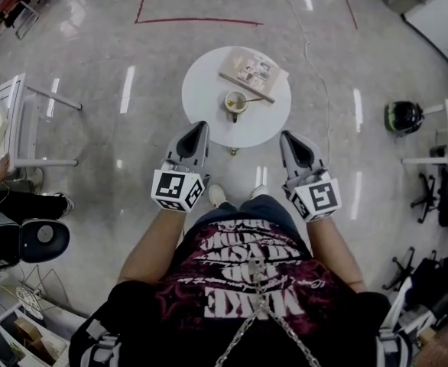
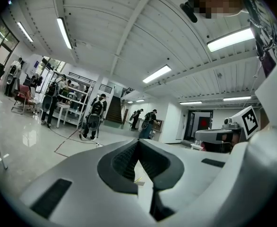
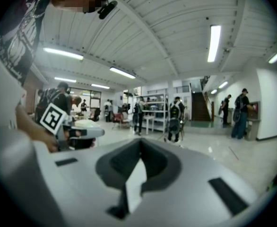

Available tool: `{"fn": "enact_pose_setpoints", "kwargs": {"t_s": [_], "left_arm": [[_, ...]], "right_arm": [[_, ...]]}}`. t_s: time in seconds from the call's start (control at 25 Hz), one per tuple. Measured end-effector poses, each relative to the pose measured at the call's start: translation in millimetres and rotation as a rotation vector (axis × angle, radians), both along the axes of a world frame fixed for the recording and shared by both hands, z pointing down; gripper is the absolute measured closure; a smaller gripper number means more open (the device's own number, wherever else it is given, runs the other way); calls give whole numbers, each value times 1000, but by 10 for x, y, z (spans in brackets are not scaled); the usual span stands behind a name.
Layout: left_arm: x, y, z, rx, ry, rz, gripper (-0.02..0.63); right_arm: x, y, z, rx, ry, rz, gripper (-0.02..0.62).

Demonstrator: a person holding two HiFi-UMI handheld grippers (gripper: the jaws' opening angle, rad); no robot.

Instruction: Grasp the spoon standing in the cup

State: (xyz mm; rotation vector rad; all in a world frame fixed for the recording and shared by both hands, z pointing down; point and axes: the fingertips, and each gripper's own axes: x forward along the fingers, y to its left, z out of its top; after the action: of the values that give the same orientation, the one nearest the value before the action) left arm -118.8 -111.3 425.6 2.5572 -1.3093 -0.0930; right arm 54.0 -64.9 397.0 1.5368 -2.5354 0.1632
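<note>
White table (image 1: 201,90), one cup (image 1: 235,103), one spoon (image 1: 249,99), one book (image 1: 253,73), left claw (image 1: 202,126), right claw (image 1: 287,135), both clenched empty.

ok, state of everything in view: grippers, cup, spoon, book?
left gripper: shut, empty, short of the cup
right gripper: shut, empty, short of the cup
cup: upright on the table, holds the spoon
spoon: standing in the cup, not grasped
book: closed, flat on the table

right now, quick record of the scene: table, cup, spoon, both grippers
table: round, white
cup: on table, near middle
spoon: in cup, handle leaning right
book: on table, beyond cup
left gripper: jaws together, empty, apart from cup
right gripper: jaws together, empty, apart from cup
</note>
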Motion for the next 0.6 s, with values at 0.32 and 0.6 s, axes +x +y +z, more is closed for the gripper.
{"fn": "enact_pose_setpoints", "kwargs": {"t_s": [0.32,0.6], "left_arm": [[2,-16,-8,3,6,-9,581],[-11,-37,11,-3,-8,-19,581]], "right_arm": [[41,-6,-78,19,2,2,566],[38,-99,-47,16,-9,-14,565]]}}
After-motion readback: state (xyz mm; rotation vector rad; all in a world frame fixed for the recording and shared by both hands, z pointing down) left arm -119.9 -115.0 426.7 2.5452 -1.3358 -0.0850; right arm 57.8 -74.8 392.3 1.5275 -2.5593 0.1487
